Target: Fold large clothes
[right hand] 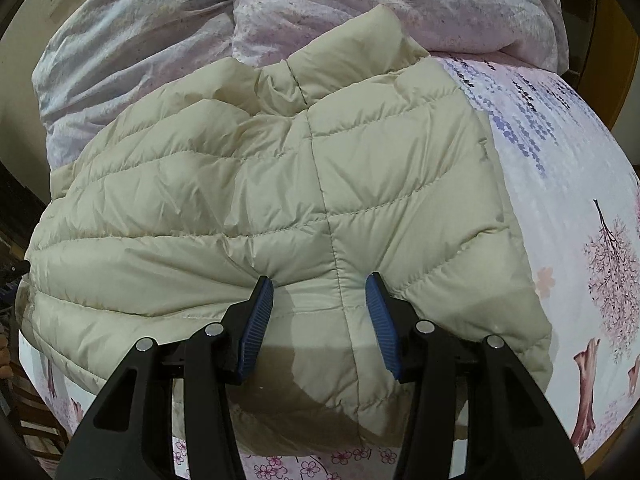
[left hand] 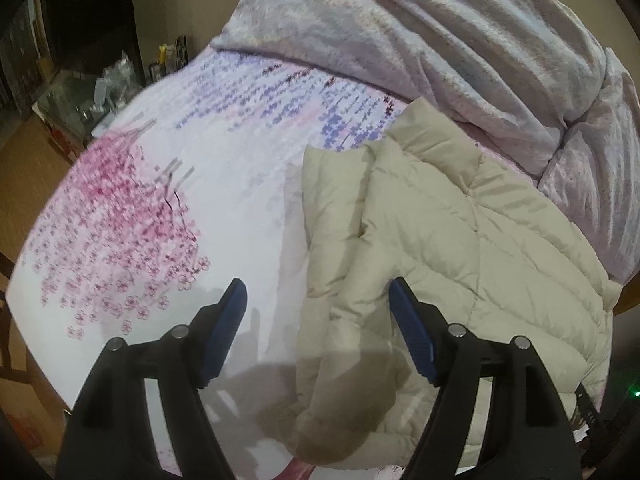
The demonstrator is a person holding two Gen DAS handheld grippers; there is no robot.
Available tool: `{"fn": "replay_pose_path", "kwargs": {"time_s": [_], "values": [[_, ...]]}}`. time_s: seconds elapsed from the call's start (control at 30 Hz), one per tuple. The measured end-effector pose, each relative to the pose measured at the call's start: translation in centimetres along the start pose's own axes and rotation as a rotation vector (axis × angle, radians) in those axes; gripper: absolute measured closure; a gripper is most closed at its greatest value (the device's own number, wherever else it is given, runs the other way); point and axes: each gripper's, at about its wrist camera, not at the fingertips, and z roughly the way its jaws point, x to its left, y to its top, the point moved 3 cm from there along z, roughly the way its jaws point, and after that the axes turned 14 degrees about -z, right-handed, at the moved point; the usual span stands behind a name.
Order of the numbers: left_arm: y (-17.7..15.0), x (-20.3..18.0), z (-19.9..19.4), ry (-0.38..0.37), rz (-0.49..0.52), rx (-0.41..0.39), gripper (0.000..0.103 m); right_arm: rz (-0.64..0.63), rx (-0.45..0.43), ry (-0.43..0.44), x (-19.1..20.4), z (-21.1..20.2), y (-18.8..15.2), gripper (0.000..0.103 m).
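Cream quilted puffer jacket [right hand: 280,184] lies partly folded on flowered bedsheet [left hand: 224,184]. Right gripper [right hand: 320,292], jaws apart, seemingly presses its hem; left gripper [left hand: 316,300] hangs open, so pinch both layers together.

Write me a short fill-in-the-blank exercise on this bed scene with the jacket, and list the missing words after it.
1. The quilted jacket is ____ in colour.
2. It lies on a bedsheet printed with pink and purple ____.
3. The left hand-held gripper hovers with its jaws ____.
4. Beyond the jacket sits a rumpled ____.

Missing words: beige; blossoms; open; duvet
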Motion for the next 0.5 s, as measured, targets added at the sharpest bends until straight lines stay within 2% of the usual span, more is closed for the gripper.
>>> {"fn": "replay_pose_path", "kwargs": {"time_s": [0.23,0.5], "values": [[-0.2,0.1,2.1,-0.054,-0.046,0.093,0.026,0.004,0.007,0.004,-0.1,0.2,0.1,0.052],[-1.0,-0.8,3.1,-0.108,-0.072,0.15,0.028,-0.001,0.011,0.003,0.0,0.3,0.1,0.052]]}}
